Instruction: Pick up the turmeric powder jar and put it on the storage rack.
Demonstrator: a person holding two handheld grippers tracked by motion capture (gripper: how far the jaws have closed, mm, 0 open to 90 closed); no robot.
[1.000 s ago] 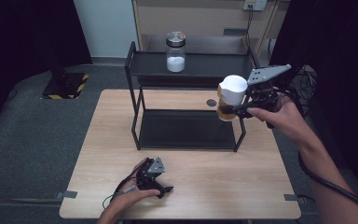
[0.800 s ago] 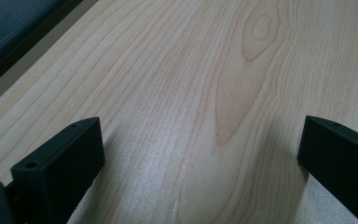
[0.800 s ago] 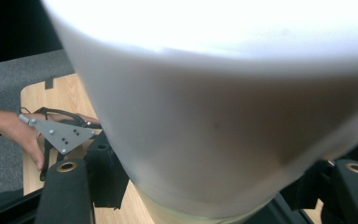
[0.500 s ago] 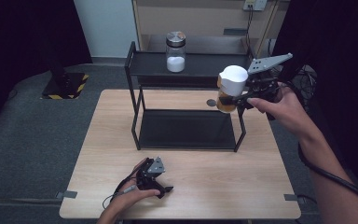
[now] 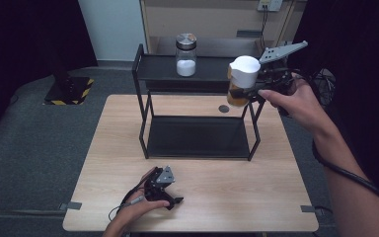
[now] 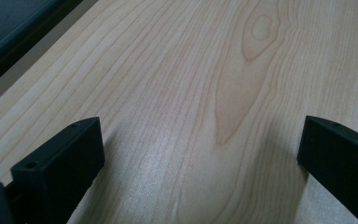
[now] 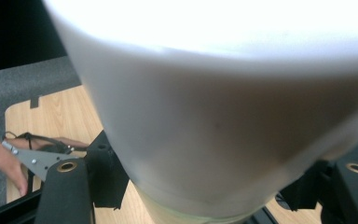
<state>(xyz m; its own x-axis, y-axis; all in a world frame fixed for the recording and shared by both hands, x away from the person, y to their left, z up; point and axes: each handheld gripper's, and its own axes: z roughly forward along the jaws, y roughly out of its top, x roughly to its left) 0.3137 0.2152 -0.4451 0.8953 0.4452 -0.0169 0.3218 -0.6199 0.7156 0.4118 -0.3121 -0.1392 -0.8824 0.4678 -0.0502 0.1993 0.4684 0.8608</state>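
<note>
Beside the rack's (image 5: 197, 74) glass jar (image 5: 186, 54) — right claw (image 5: 249, 91) clamps a white-lidded jar (image 5: 242, 81) — left claw (image 5: 170, 200) gapes empty.

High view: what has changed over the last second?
The right gripper, shut on the white-lidded jar, has carried it up and back toward the rack's top shelf. The left gripper, the salt jar and the rack stayed put.

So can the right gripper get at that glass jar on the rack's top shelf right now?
Probably not: the right gripper is already shut on the white-lidded jar, so it couldn't take the glass jar, though the top shelf between looks open.
</note>
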